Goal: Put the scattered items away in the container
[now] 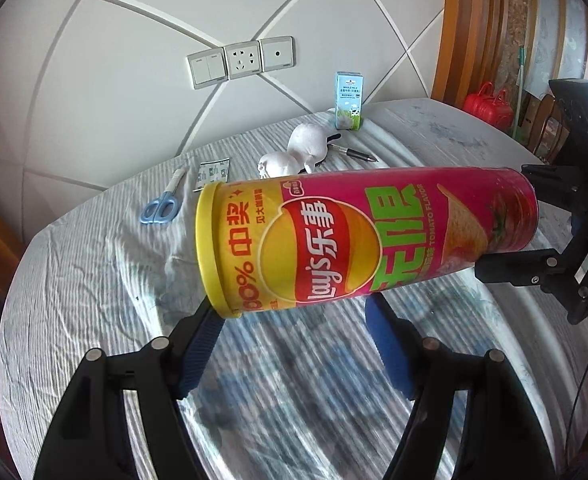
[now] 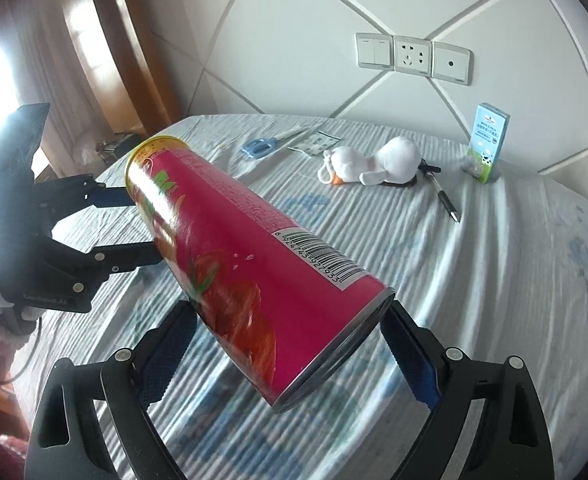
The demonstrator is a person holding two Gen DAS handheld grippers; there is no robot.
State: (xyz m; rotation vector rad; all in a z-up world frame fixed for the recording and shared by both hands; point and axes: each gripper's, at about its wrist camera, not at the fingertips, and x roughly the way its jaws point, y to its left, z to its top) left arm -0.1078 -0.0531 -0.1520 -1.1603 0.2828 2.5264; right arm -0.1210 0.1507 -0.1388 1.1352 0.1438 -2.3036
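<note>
A red and yellow Lay's chip can is held in the air above the table, lying sideways. My right gripper is shut on its metal bottom end; it shows in the left wrist view at the right. My left gripper has its fingers on either side of the can's yellow-lid end and shows in the right wrist view. Whether the left pads press the can I cannot tell. On the table lie blue scissors, a white plush duck, a pen and a small packet.
A milk carton stands at the table's far edge by the wall. The round table has a wrinkled striped cloth. Wall sockets are above it. A red case and chairs stand beyond the right edge.
</note>
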